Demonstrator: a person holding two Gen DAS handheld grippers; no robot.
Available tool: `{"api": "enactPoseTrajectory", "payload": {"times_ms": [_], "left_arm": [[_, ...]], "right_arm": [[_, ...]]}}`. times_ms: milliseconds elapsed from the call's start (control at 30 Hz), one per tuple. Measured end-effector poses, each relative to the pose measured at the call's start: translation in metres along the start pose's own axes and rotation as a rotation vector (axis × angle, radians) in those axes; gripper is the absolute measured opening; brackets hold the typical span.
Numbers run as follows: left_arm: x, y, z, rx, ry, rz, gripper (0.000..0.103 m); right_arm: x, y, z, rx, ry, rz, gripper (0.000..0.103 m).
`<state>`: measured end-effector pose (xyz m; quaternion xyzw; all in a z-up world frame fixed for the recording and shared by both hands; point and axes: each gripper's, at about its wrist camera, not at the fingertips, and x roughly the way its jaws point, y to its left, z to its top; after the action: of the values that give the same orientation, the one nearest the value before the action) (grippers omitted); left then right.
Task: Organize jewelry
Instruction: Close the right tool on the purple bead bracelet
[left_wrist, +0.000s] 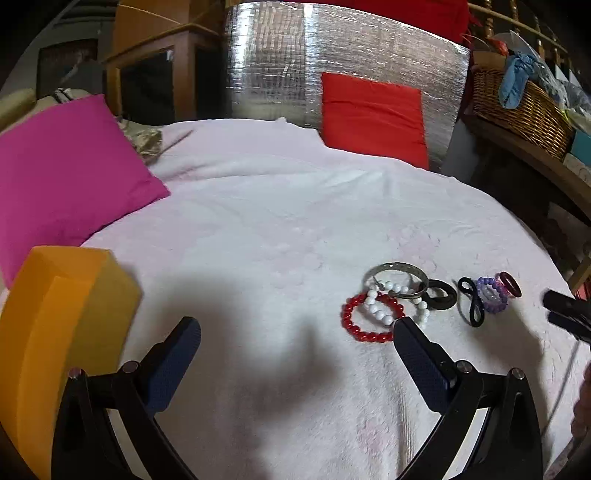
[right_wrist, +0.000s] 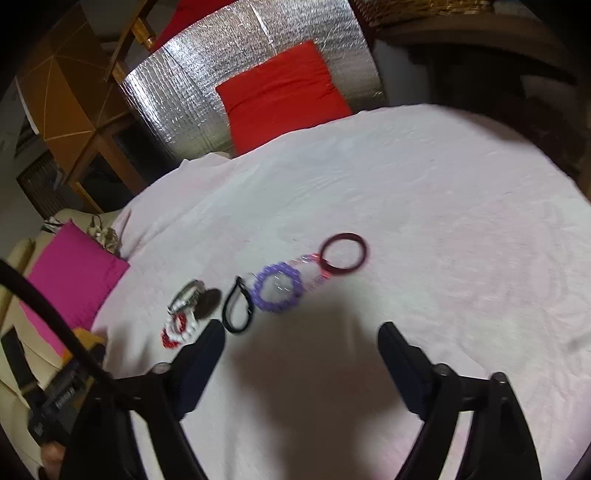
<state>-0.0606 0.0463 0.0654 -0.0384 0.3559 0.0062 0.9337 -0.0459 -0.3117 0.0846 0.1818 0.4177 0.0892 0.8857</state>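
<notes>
We are holding the left tool (left_wrist: 297, 323) with its jaws spread wide and nothing between them, hanging over the pale pink blanket-covered bed (left_wrist: 258, 221). The right tool (right_wrist: 301, 328) is also standing open and empty, pointing down at the same cover; its view is blurred.

The jewelry is lying in a loose row on the bed. In the left wrist view, at about 2 o'clock from the left tool, the red beaded bracelet (left_wrist: 360, 332) is sitting just beside the tip of the right-hand finger (left_wrist: 417, 350), overlapping a white beaded bracelet (left_wrist: 380, 314). A silver metal bangle (left_wrist: 400, 267) is leaning over those beads, touching a dark flat ring (left_wrist: 441, 295). Farther toward 3 o'clock, a black elastic loop (left_wrist: 471, 302), a purple beaded bracelet (left_wrist: 491, 295) and a dark red bangle (left_wrist: 511, 284) are clustering together.

In the right wrist view, the purple beaded bracelet (right_wrist: 275, 286) is lying at 11 o'clock from the right tool, the dark red bangle (right_wrist: 343, 254) at 12 o'clock beyond it, and the black elastic loop (right_wrist: 238, 310) near the left-hand finger (right_wrist: 201, 362).

An orange rectangular box (left_wrist: 62, 314) is standing at 9 o'clock beside the left tool. A magenta pillow (left_wrist: 70, 173) is resting at 10 o'clock, a red cushion (left_wrist: 373, 114) against a silver foil panel (left_wrist: 280, 62) at 12 o'clock, and a wicker basket (left_wrist: 524, 110) with blue cloth at 2 o'clock. Nothing is lying between either tool and the jewelry.
</notes>
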Motion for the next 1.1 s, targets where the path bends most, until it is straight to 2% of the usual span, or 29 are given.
{"api": "enactPoseTrajectory", "payload": {"times_ms": [167, 233, 300, 367, 500, 600, 733, 900, 1100], "left_arm": [[0.020, -0.005, 0.001, 0.050, 0.028, 0.024, 0.103], [0.026, -0.004, 0.003, 0.049, 0.037, 0.017, 0.103], [0.031, -0.005, 0.003, 0.044, 0.047, -0.002, 0.102], [0.033, -0.008, 0.004, 0.045, 0.046, -0.029, 0.098], [0.038, -0.022, 0.007, 0.089, 0.027, -0.046, 0.098], [0.041, -0.031, 0.012, 0.096, 0.026, -0.086, 0.098], [0.055, -0.041, 0.027, 0.056, 0.037, -0.130, 0.098], [0.075, -0.056, 0.032, 0.003, 0.104, -0.160, 0.098], [0.082, -0.086, 0.032, 0.046, 0.130, -0.131, 0.098]], "right_arm": [[0.040, 0.006, 0.015, 0.011, 0.047, -0.016, 0.059], [0.056, 0.004, 0.019, 0.031, 0.076, -0.032, 0.052], [0.067, 0.006, 0.020, 0.038, 0.088, -0.029, 0.041], [0.074, 0.011, 0.020, 0.023, 0.095, -0.040, 0.037], [0.081, 0.018, 0.019, -0.009, 0.100, -0.061, 0.012], [0.075, 0.015, 0.019, -0.005, 0.076, -0.050, 0.012], [0.057, 0.007, 0.018, 0.004, 0.041, -0.026, 0.011], [0.044, 0.002, 0.016, 0.000, 0.019, -0.008, 0.011], [0.033, -0.009, 0.012, 0.016, 0.002, 0.018, 0.011]]}}
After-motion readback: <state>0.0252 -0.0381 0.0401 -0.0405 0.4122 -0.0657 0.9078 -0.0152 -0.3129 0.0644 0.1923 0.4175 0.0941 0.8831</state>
